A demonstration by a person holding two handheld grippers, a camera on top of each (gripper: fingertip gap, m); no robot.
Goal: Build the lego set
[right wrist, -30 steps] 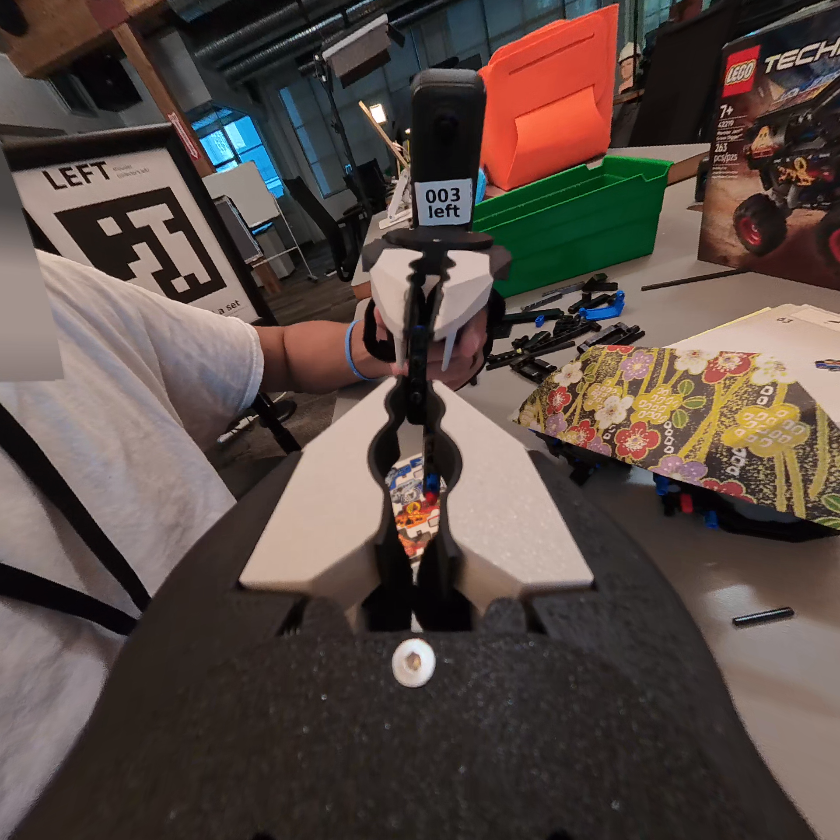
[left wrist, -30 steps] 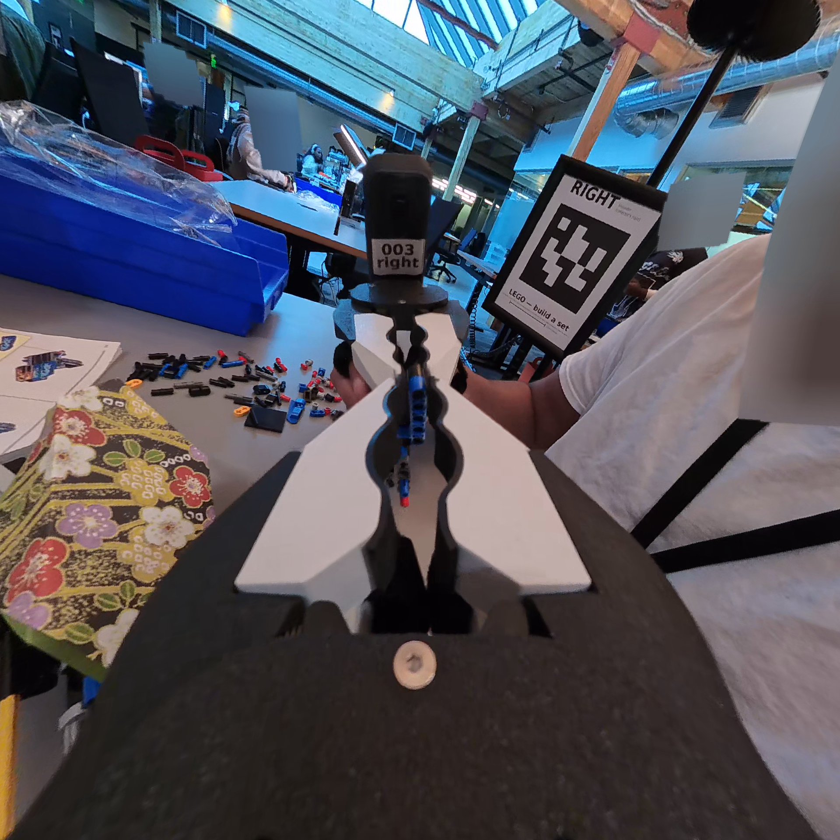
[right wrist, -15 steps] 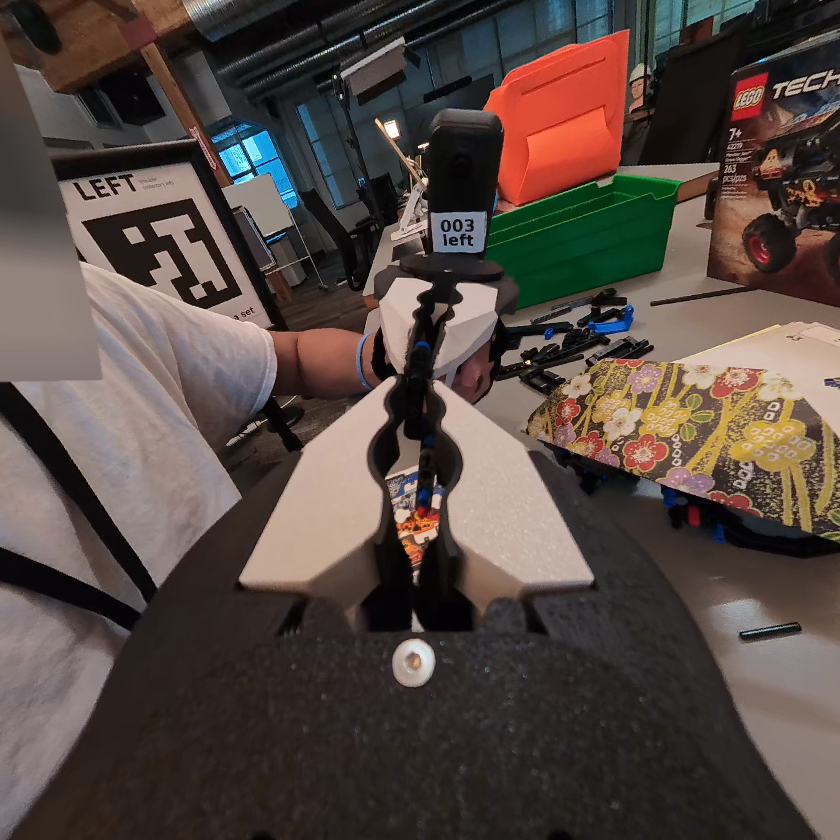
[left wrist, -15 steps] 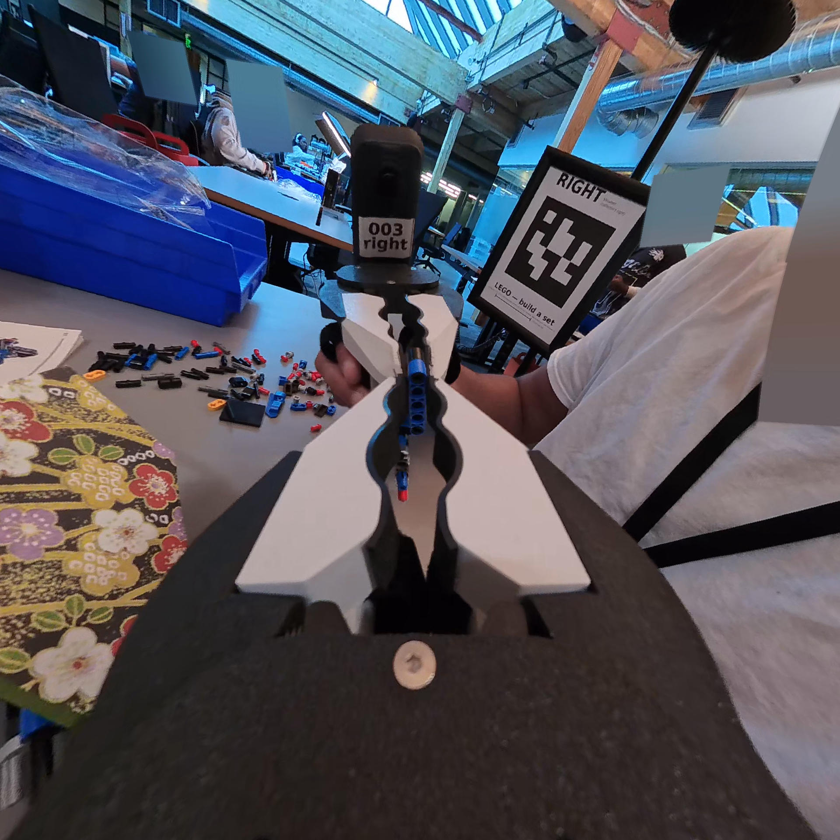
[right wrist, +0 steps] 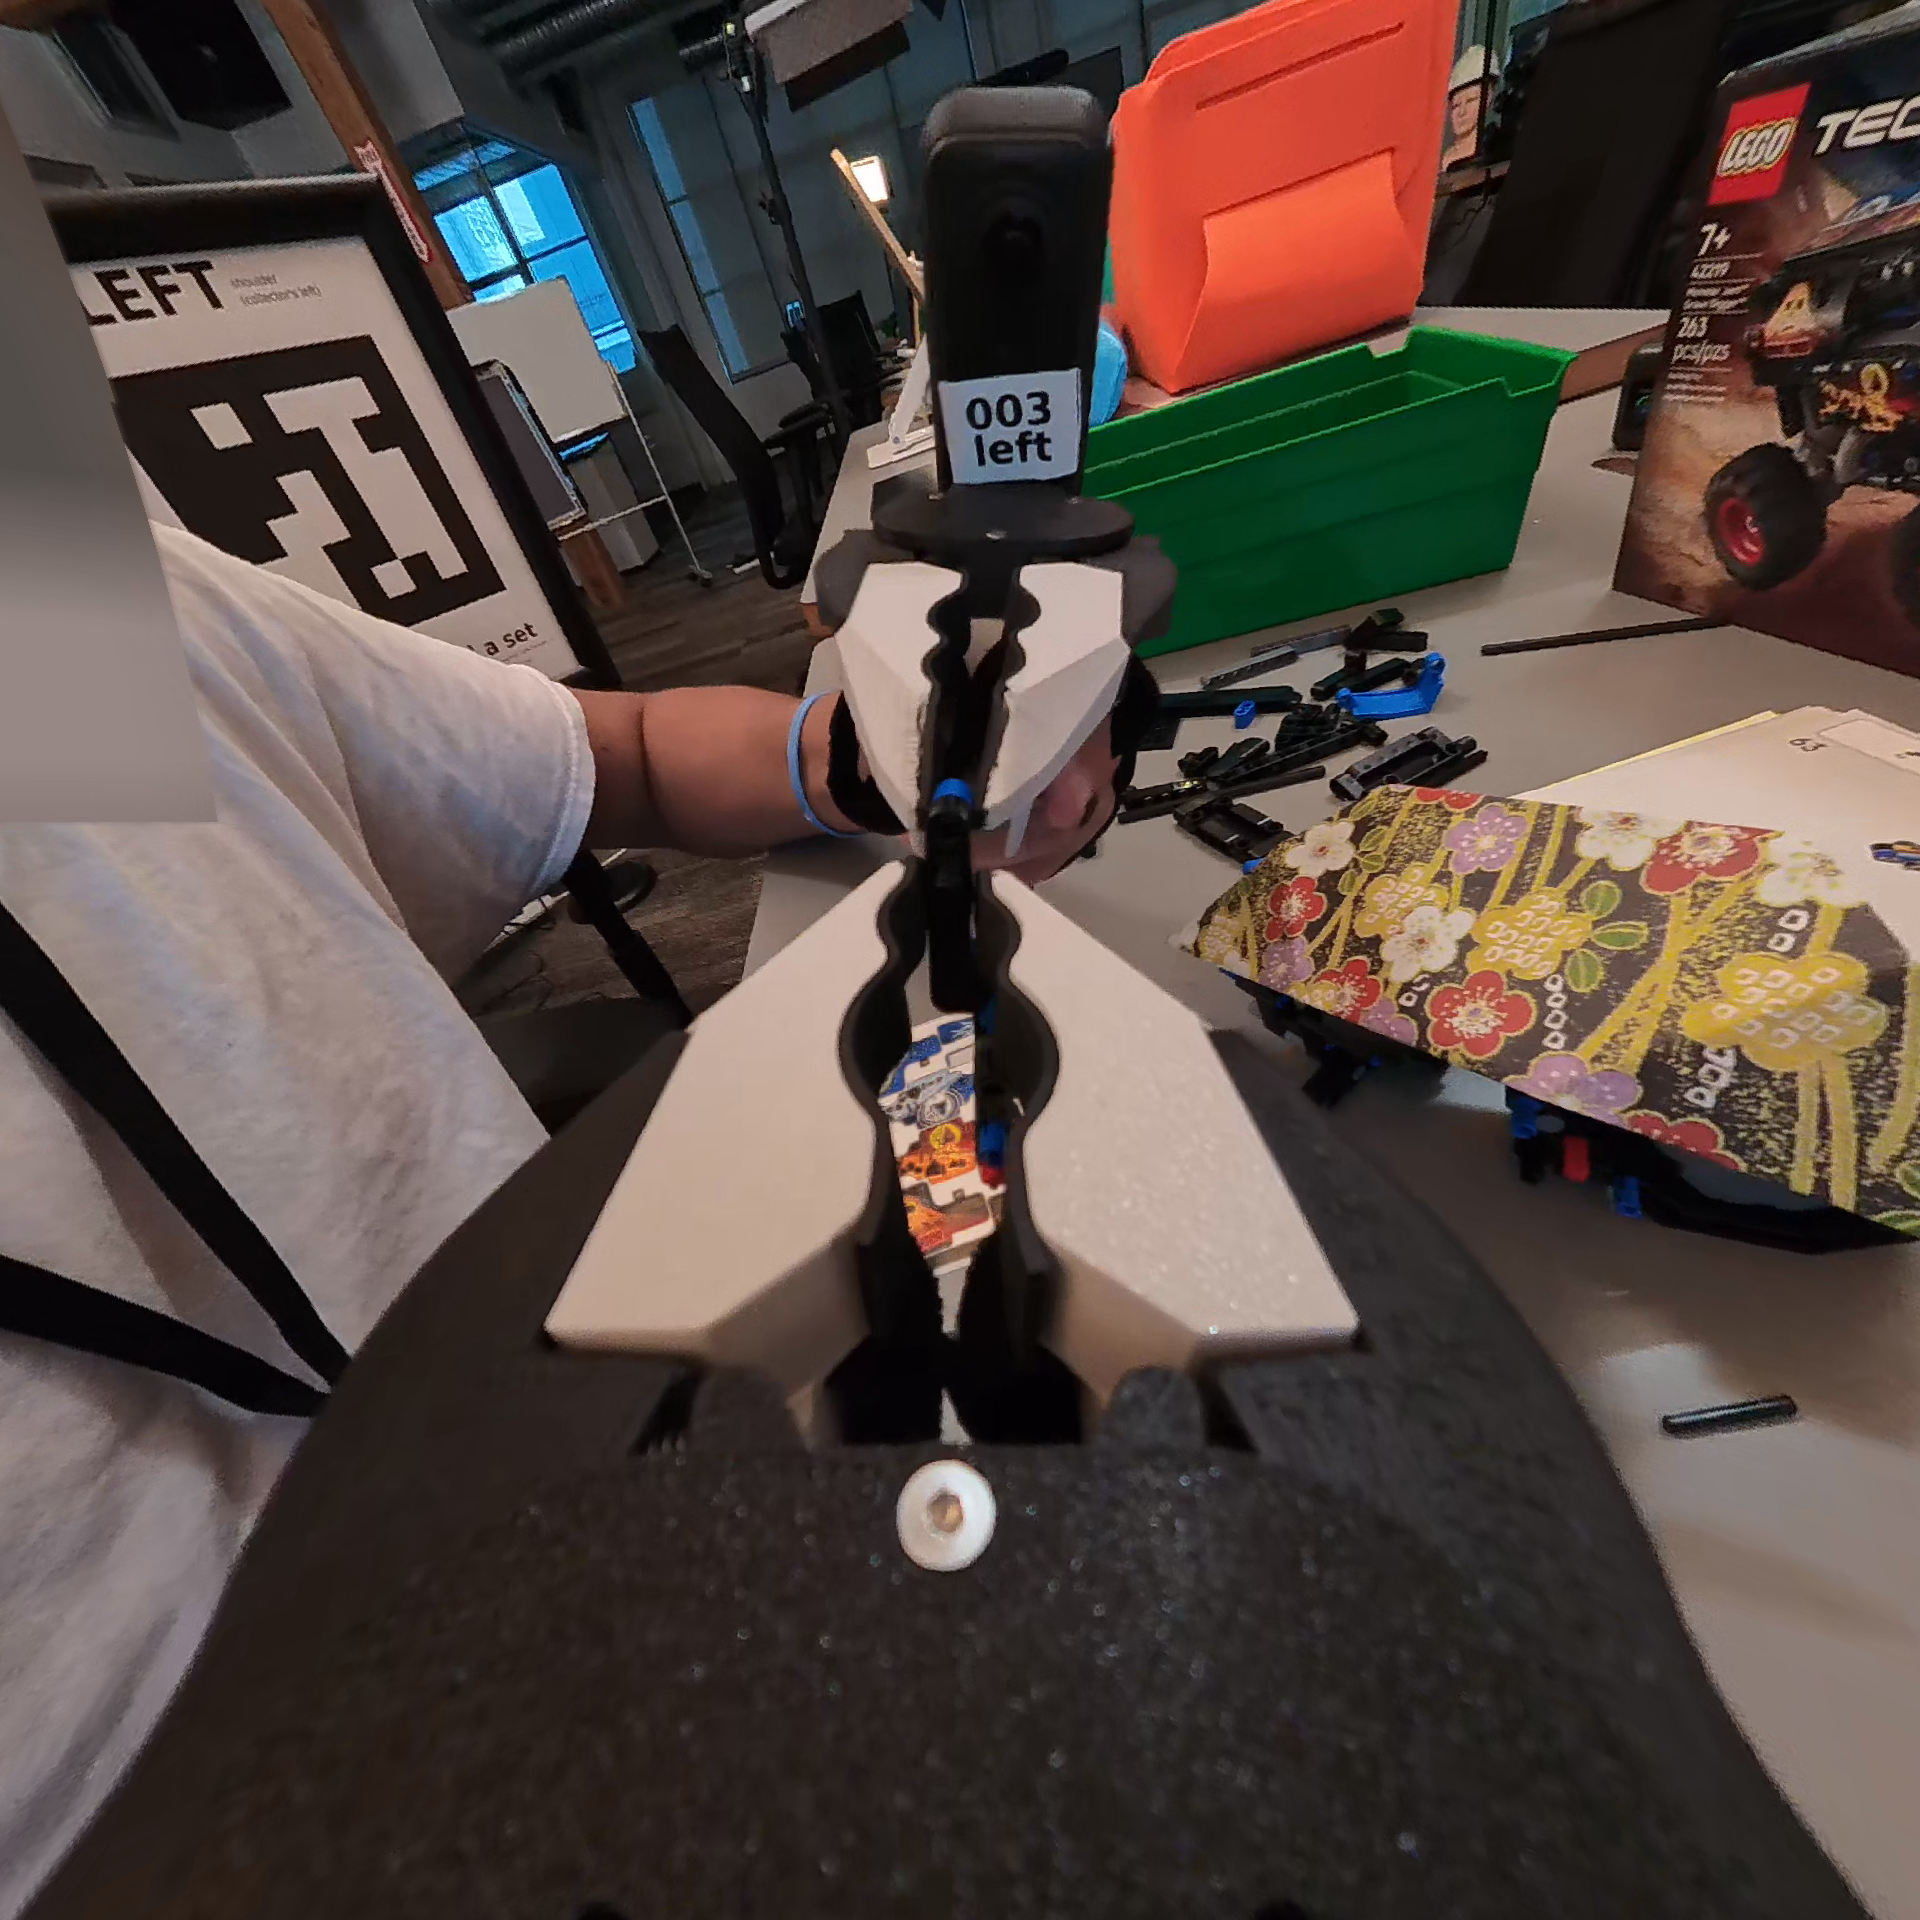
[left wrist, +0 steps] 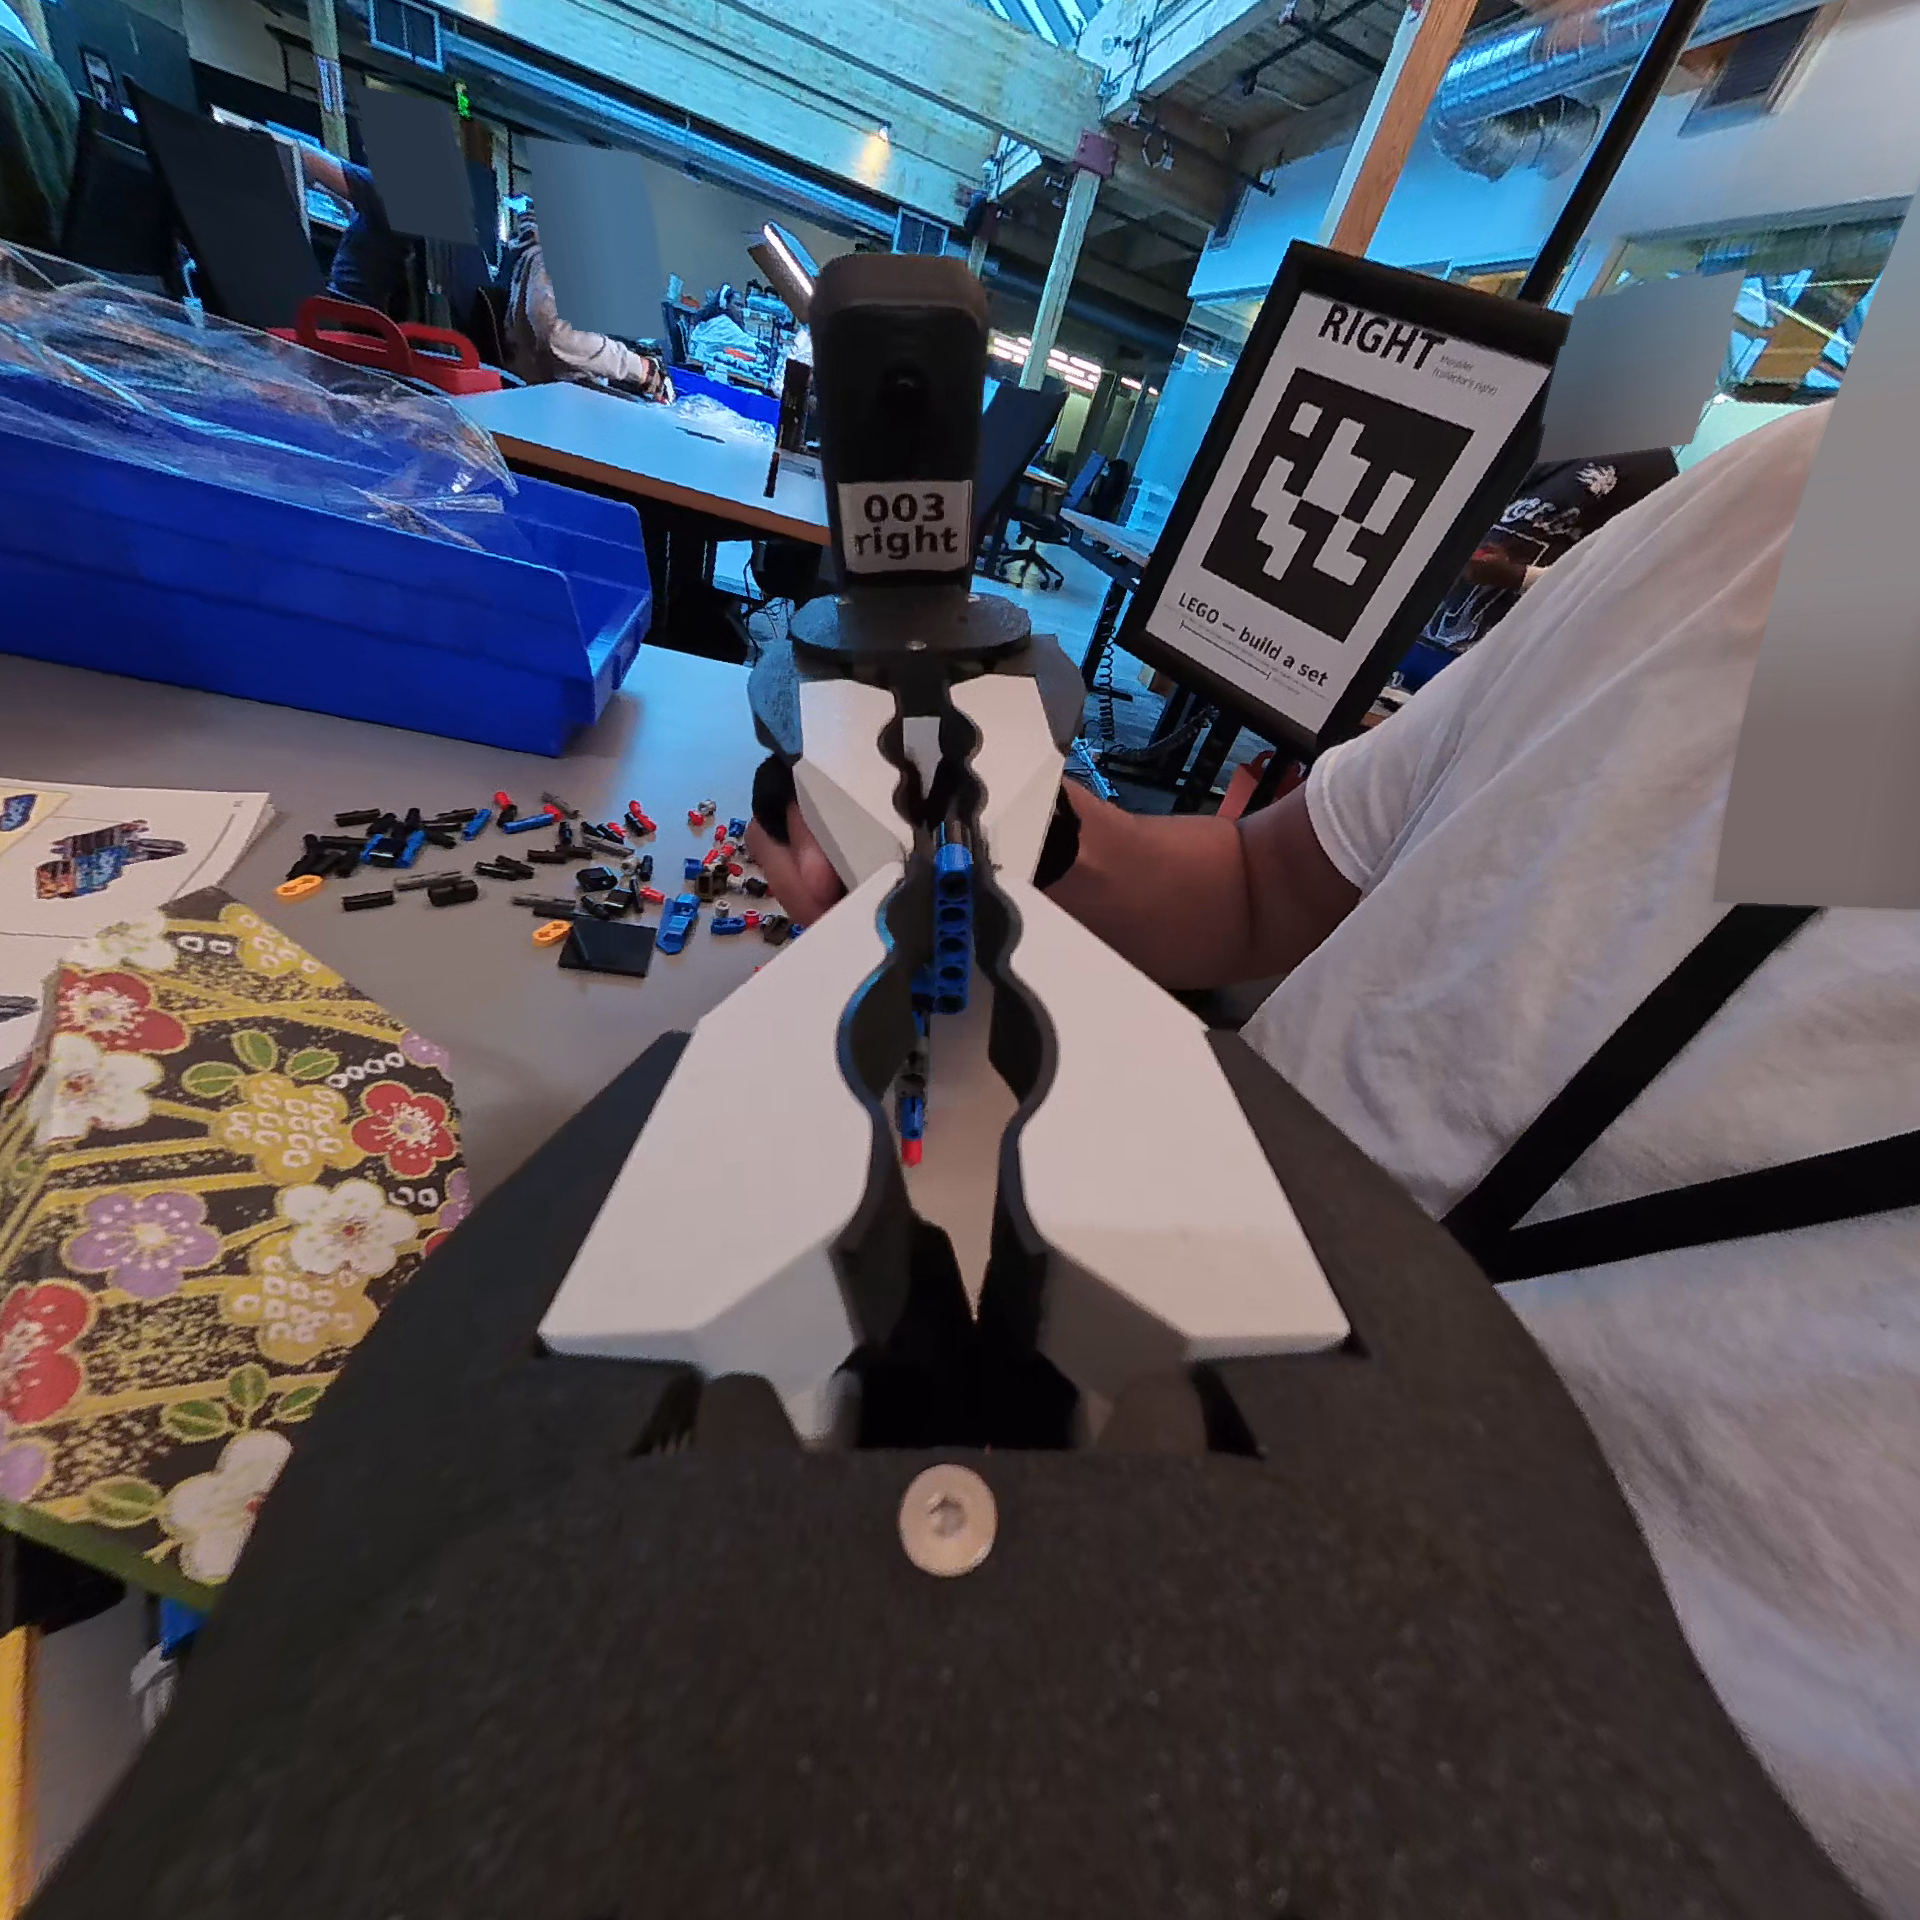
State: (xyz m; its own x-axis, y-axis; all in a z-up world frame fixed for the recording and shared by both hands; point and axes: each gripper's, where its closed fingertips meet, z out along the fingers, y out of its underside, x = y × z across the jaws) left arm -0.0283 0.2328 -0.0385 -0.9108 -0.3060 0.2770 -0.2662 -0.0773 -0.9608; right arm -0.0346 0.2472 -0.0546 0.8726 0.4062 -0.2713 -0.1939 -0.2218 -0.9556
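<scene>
Above the tabletop [left wrist: 540,1029], beside the floral patterned sheet [left wrist: 197,1164], I have both tools raised and pointed tip to tip. My left hand-held gripper [left wrist: 940,914] is clenched on a blue perforated Lego beam [left wrist: 948,940], with a thin axle carrying blue and red pieces [left wrist: 911,1117] running back from it between the white fingers [left wrist: 748,1153]. My right hand-held gripper [right wrist: 948,894] is clamped on the same small assembly from the opposite end; from its camera I see the piece edge-on as a dark strip with a blue connector [right wrist: 948,798] at the far end, right where the other tool's tips meet mine. So the Lego piece hangs in the air, pinched between the two tools, not touching the tabletop.

Beyond the floral sheet in the left wrist view, loose black, blue and red Lego pins [left wrist: 540,862] lie scattered, and a blue bin [left wrist: 312,623] stands behind them. Printed instruction pages [left wrist: 114,847] lie just next to the sheet. In the right wrist view the sheet [right wrist: 1558,956] covers a partly built black model, whose edge shows underneath. Longer black beams and a blue curved part [right wrist: 1387,698] lie behind the sheet, with a green bin [right wrist: 1320,488] and the Lego box [right wrist: 1787,384] farther back. A lone black axle [right wrist: 1727,1415] lies near the sheet's close side.
</scene>
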